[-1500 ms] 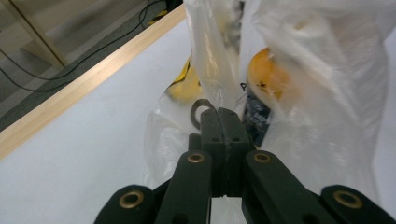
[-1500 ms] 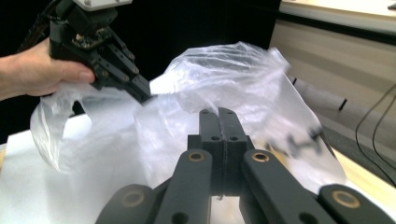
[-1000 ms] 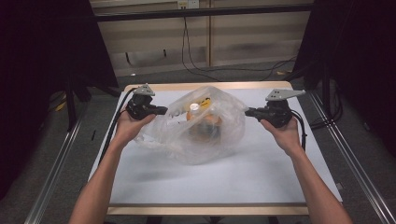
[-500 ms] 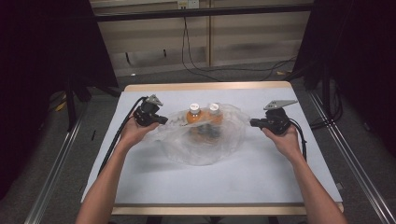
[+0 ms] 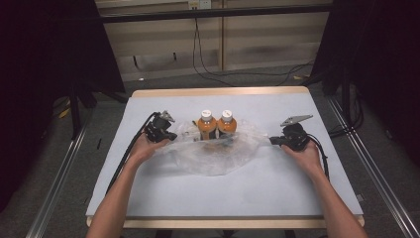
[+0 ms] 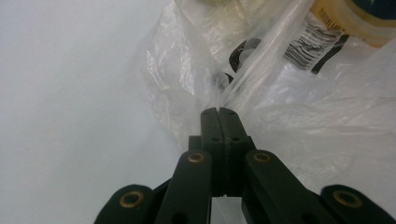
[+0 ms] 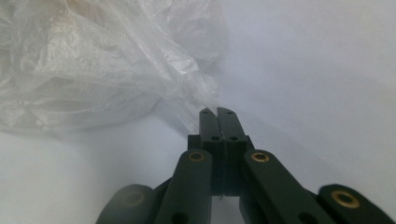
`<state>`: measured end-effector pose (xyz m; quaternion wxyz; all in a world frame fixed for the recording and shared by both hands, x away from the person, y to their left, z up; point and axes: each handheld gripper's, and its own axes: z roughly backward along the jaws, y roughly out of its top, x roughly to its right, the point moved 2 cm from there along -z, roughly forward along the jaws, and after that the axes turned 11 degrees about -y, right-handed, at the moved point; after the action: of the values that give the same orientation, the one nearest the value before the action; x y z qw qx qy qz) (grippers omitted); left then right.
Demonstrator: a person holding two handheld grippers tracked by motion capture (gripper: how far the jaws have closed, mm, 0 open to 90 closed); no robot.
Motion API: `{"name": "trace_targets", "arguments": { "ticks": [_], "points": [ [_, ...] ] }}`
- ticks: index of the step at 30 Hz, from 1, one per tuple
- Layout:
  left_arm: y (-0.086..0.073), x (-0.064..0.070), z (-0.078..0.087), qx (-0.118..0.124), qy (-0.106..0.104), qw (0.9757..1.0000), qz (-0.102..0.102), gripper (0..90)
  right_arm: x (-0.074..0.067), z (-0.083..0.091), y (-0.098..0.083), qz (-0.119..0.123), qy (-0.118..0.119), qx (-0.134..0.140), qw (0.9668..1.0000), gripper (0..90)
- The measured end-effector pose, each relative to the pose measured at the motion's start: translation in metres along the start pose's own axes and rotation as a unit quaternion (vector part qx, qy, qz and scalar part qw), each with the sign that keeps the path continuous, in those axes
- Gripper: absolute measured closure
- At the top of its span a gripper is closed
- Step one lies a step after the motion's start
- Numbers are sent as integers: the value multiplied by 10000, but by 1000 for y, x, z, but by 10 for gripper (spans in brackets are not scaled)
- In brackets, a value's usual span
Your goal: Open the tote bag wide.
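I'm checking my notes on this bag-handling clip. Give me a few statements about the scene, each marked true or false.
1. The left tongs are shut on the clear crinkled plastic bag. True.
2. The right tongs stand wide open above the bag. False: they are shut, pinching the bag's edge.
3. Two orange bottles with white caps stand upright, side by side, their tops out of the bag. True.
4. The bottles lie on their sides on the floor. False: they stand on the white tabletop.
5. The two tongs hold opposite ends of the bag. True.
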<state>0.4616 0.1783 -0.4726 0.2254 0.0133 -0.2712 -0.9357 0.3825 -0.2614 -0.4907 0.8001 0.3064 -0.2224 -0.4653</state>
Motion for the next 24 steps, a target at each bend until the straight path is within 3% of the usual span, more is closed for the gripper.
{"name": "trace_targets", "arguments": {
  "ticks": [1, 2, 5, 10, 12, 14, 16, 17, 18, 21, 23, 24],
  "points": [
    [0, 0, -1, -28, 18, 10000, -26, 900, 0, -1, -1, 80, -63, -27, 9999, 900],
    [0, 3, -5, 138, 31, 9998, 150, 900, 0, -2, -1, 116, -44, -50, 9999, 900],
    [-2, 2, -10, 45, 101, 9999, 90, 900, -1, -4, -4, 173, -92, -36, 9998, 900],
    [-9, 0, -9, 402, 103, 9987, 312, 900, -5, -4, -4, 261, -187, -1, 9995, 900],
    [-10, -1, -6, 529, 88, 9978, 399, 839, -7, -3, -4, 251, -135, 42, 9996, 896],
    [-10, -1, 2, 905, 13, 9944, 536, 738, -8, 0, -1, 75, -58, 154, 9998, 797],
    [-9, -1, 11, 1275, 15, 9902, 574, 642, -7, 6, 5, 23, -3, 453, 9990, 716],
    [-8, 0, 18, 1405, 6, 9883, 594, 572, -7, 14, 11, -90, 52, 693, 9975, 602],
    [-8, 0, 24, 1507, 5, 9868, 586, 572, -7, 14, 11, -90, 52, 693, 9975, 602],
    [-8, 4, 44, 1803, 88, 9820, 553, 496, -8, 28, 18, -170, 86, 967, 9951, 482],
    [-8, 7, 53, 1920, 133, 9797, 563, 473, -9, 35, 20, -193, 108, 1079, 9939, 434],
    [-8, 10, 58, 1924, 144, 9798, 525, 468, -9, 40, 21, -207, 99, 1120, 9934, 407]
  ]
}}
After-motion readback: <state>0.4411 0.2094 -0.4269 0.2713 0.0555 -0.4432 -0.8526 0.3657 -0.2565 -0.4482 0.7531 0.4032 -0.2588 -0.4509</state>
